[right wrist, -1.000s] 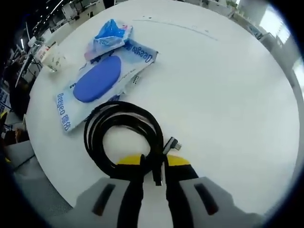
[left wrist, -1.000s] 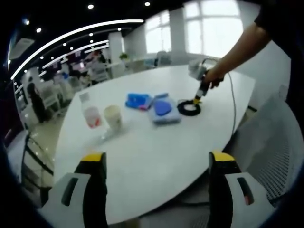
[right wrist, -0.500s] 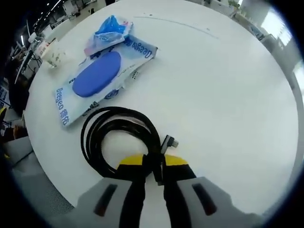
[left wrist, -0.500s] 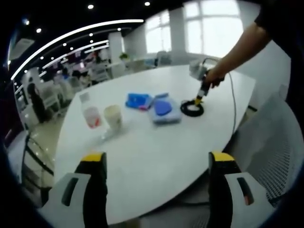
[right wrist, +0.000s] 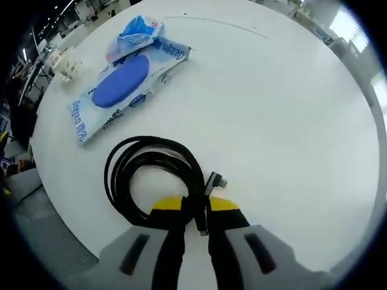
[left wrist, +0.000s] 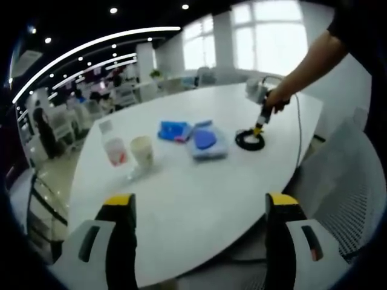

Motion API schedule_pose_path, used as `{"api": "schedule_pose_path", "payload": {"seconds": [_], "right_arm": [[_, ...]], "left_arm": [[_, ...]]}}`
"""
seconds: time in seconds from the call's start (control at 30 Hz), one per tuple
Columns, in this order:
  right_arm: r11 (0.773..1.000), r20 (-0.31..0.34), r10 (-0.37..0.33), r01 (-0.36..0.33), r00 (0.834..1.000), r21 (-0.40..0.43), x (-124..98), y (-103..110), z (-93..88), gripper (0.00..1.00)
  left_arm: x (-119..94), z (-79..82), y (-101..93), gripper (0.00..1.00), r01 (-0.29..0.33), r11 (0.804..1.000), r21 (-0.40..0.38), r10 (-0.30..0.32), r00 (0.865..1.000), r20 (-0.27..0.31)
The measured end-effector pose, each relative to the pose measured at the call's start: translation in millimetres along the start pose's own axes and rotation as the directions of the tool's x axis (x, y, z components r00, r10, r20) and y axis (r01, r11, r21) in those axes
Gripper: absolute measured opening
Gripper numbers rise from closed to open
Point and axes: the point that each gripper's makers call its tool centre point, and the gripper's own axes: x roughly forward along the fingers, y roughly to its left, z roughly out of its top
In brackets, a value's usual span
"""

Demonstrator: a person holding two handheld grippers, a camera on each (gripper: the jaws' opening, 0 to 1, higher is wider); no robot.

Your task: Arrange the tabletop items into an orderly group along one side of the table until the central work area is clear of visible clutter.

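The white surface (left wrist: 199, 181) carries a loose spread of things across its middle, so most of the tidying looks undone. Nearest the right tongs (right wrist: 195, 212) lies the blue wipes pack (right wrist: 124, 90), with a crumpled blue bag (right wrist: 138, 33) beyond it. The black cable coil (right wrist: 151, 175) is pinched at its near edge by the right tongs. A paper cup (left wrist: 143, 150) and a small bottle (left wrist: 113, 147) stand further left. The left tongs (left wrist: 199, 211) are spread, holding nothing.
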Motion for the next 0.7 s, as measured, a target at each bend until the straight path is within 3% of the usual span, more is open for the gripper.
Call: {"api": "schedule_pose_path", "payload": {"seconds": [0.33,0.7], "right_arm": [[1.000,-0.003,-0.009,0.009,1.000,0.008,-1.9,-0.9,-9.0,0.13],[1.000,0.009,-0.019,0.020,1.000,-0.014,-4.0,-2.2,-5.1,0.16]], "left_arm": [[-0.3,0.9,-2.1,0.85,0.006,1.000,0.004,-0.006,1.000,0.005],[-0.1,1.9,-2.4,0.85,0.008,1.000,0.004,-0.008,1.000,0.009]]}}
